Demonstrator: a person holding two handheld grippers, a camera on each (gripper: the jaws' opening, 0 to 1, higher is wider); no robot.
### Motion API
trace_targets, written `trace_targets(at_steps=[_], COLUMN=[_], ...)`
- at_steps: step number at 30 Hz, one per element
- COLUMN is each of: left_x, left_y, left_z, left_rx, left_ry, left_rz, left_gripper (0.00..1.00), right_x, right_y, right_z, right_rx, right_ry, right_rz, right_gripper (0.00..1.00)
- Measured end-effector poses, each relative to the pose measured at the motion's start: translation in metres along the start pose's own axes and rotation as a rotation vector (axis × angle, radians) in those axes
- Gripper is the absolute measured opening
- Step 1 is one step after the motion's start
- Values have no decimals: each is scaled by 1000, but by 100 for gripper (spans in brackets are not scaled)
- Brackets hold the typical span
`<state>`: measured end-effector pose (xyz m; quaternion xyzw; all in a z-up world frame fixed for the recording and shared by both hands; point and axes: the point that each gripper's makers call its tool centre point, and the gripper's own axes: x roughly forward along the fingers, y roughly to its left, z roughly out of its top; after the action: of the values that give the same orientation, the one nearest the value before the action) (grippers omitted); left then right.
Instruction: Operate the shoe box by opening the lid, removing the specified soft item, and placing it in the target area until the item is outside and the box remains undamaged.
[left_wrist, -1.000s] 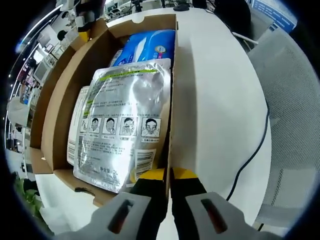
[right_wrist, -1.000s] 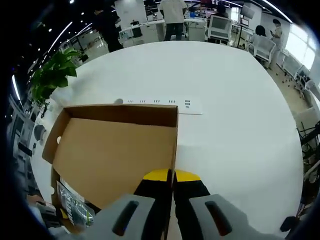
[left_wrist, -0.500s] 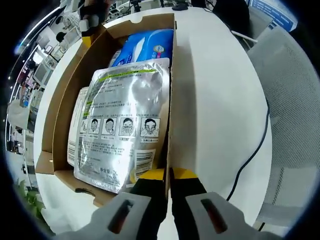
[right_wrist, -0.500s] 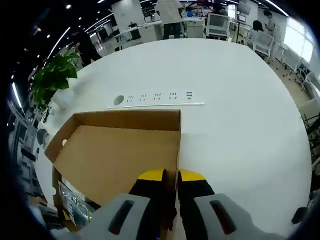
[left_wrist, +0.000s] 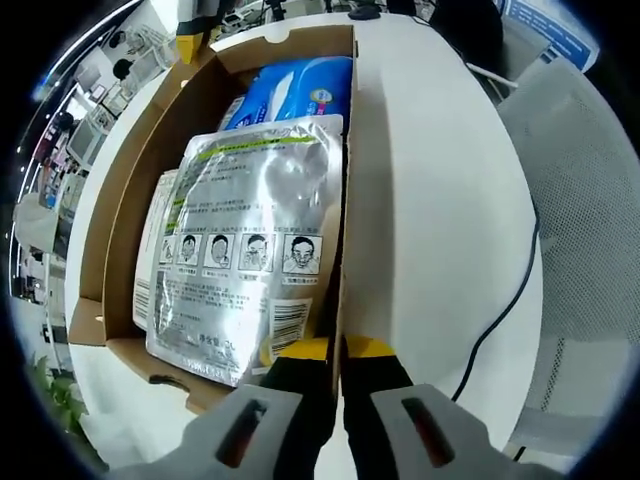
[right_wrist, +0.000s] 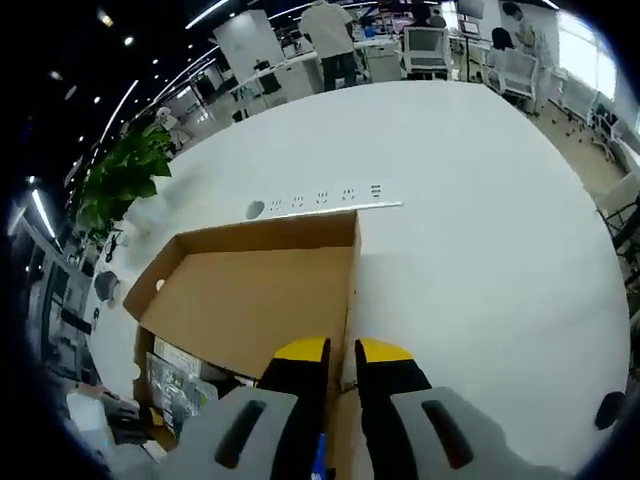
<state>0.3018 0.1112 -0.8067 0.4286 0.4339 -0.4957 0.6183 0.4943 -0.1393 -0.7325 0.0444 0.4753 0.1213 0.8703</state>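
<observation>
Shoe box (left_wrist: 115, 215), brown cardboard, open, standing on a white round table (left_wrist: 430, 200); lid (right_wrist: 255, 305) raised, its plain brown inner face showing in the right gripper view, with a side flap at its left end. Contents, seen in the left gripper view: a silver foil pouch (left_wrist: 250, 240) with a green band near its top, printed text, a row of four small face pictures and a barcode, lying uppermost; a blue soft pack (left_wrist: 295, 90) beyond it, partly under the pouch's far end; a pale printed packet (left_wrist: 155, 250) at the pouch's left side, mostly covered. All three lie inside the box. Left hand-held gripper (left_wrist: 337, 350): black jaws with yellow tips, drawn together on the box's right-hand wall, which runs up between them. Right hand-held gripper (right_wrist: 342, 352): same make, jaws nearly together with the lid's right edge standing in the narrow gap between them; the silver pouch (right_wrist: 172, 388) shows below the lid at lower left. Surroundings: a black cable (left_wrist: 505, 300) trailing over the table edge and a grey mesh chair (left_wrist: 590, 200) beside it; a white power strip (right_wrist: 325, 200) on the table just beyond the lid; a green potted plant (right_wrist: 120, 175) at the table's far left; people (right_wrist: 325, 35) and desks in the background.
</observation>
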Motion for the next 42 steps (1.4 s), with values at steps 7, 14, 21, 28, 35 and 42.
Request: trace_targets(at_steps=[7, 14, 21, 28, 35, 42], left_x=[0, -1, -2, -3, -3, -4], left_y=[-1, -2, -2, -2, -1, -1], left_z=[0, 1, 0, 0, -1, 0], left_rx=[-3, 0, -4, -1, 9, 18], left_ry=[3, 2, 1, -1, -3, -7], left_rz=[2, 10, 10, 14, 18, 19], left_gripper=[1, 1, 1, 1, 2, 1], right_x=[-26, -52, -71, -85, -103, -118], right_y=[18, 27, 35, 51, 69, 80], right_z=[-10, -7, -10, -18, -22, -27], right_rx=[-203, -276, -258, -207, -215, -155], right_ry=[-60, -110, -165, -176, -206, -233], right_rz=[43, 49, 89, 153, 215, 274], right_gripper=[16, 23, 24, 25, 28, 21])
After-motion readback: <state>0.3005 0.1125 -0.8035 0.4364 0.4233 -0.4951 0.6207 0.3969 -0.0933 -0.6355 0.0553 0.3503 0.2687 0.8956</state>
